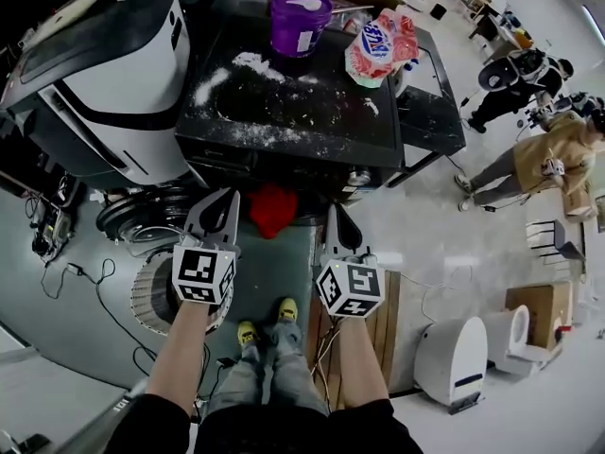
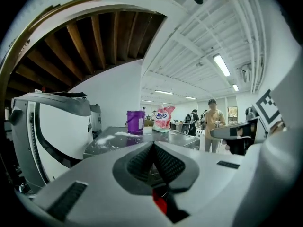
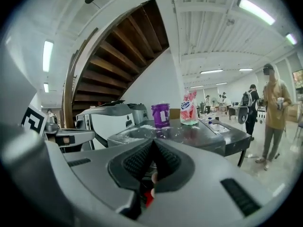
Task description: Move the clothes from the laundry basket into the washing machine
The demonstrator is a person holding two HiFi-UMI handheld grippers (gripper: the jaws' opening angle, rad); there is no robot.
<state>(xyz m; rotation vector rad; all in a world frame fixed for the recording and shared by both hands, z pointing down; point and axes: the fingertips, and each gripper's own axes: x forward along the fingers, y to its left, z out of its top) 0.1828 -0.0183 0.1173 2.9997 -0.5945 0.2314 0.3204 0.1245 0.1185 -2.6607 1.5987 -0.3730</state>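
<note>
Forearms are reaching up from the bottom of the head view, each carrying a gripper with a marker cube. Just below them, yellow shoes [image 1: 286, 308] are standing on the grey floor. The left gripper [image 1: 224, 197] is keeping its ribbed pads pressed together, and nothing is showing between them in its own view. The right gripper [image 1: 333, 212] is likewise holding its jaws closed, pads meeting. A red cloth [image 1: 272, 208] is sitting at frame centre between the two sets of tips, against the front edge of the dark-topped unit [image 1: 312, 112]. Only a red scrap is showing beneath each pair of jaws, so I cannot tell whether either gripper is touching it. At lower left, beside the left forearm, a round ribbed white basket [image 1: 151, 296] is resting on the floor. White powder [image 1: 250, 62] is lying scattered over the unit's top. A purple bucket [image 1: 300, 22] and a pink detergent bag [image 1: 380, 47] are standing near its far edge. At far right, a person in a tan top [image 1: 558, 154] is standing well apart.
</note>
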